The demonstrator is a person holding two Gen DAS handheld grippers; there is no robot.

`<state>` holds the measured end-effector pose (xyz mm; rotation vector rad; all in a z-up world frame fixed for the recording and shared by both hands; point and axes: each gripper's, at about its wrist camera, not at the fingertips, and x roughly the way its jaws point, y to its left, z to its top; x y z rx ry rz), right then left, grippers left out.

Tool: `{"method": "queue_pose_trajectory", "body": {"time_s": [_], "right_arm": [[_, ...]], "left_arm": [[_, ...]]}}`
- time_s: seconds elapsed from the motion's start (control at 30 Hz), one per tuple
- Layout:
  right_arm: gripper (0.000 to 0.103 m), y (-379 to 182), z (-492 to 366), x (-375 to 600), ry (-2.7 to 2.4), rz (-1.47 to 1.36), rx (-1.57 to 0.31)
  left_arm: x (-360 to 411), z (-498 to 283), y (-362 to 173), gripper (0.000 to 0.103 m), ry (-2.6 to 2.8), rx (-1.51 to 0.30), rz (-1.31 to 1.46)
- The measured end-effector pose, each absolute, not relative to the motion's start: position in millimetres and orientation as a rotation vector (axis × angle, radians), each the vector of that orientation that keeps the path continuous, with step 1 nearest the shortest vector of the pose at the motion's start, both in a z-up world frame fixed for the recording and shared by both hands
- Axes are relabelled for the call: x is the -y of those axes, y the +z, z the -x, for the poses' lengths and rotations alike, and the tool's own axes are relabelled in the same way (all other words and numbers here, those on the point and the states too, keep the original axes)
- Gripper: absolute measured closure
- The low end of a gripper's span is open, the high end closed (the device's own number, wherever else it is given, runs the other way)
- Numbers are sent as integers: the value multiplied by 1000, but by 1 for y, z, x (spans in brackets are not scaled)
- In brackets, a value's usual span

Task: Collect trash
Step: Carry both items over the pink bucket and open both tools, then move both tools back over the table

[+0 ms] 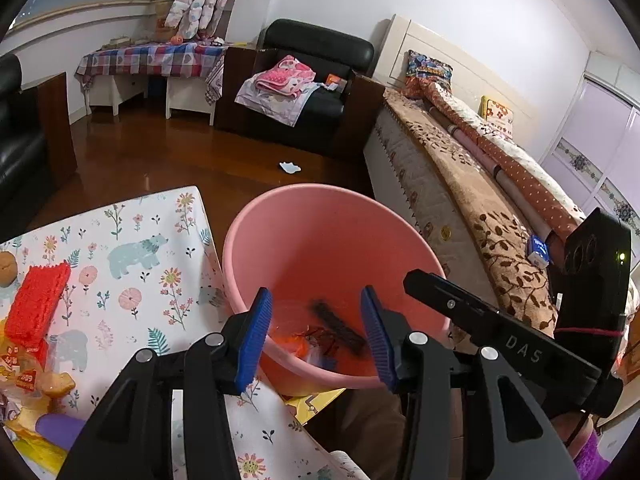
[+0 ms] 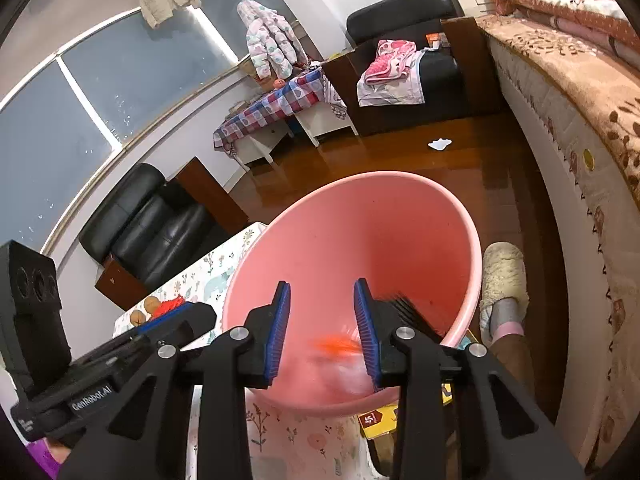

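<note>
Two fisheye wrist views, both looking down into a pink bucket (image 1: pixel 332 240) standing on a dark wood floor beside a table w/ a floral-and-bear cloth (image 1: pixel 132 264).

Left wrist view: left gripper (image 1: pixel 316 332) at lower centre, blue pads (image 1: pixel 256 340) apart, nothing between them, held over the bucket's near rim. Inside the bucket, seen through the gap: a dark comb-like strip (image 1: pixel 338 326), orange scraps (image 1: pixel 298 340) and clear wrapping. On the table at lower left: a red sponge-like block (image 1: pixel 38 304), a round brown item at the frame's left edge, snack packets. The right gripper's black body (image 1: pixel 500 340) crosses the lower right. A bed w/ brown leaf-pattern blanket (image 1: pixel 480 200) runs along the right. A scrap of white paper (image 1: pixel 290 167) lies on the floor at mid-frame, beyond the bucket.

Right wrist view: right gripper (image 2: pixel 322 328) at lower centre, pads parted, empty, over the bucket (image 2: pixel 400 232). A blurred orange piece (image 2: pixel 338 346) shows in the bucket between the pads, not touching them; a black comb-like thing (image 2: pixel 404 308) sits just right of the right pad. A slippered foot (image 2: pixel 502 276) stands right of the bucket. White paper (image 2: pixel 439 144) on floor, upper right of centre.
</note>
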<state>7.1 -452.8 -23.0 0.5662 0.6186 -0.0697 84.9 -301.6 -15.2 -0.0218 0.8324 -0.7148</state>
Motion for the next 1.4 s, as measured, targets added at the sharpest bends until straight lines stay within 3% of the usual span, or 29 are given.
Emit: {"method": "queue_pose_trajectory", "body": {"time_s": [0.7,1.4], "right_arm": [[69,15,37,365,6,-381,-547],[69,1,25,272,216,-229,-670]], "left_arm": [[220,-27,24,57,-582,-722,27],[63,-6,13,58,-284,-723,143]]}}
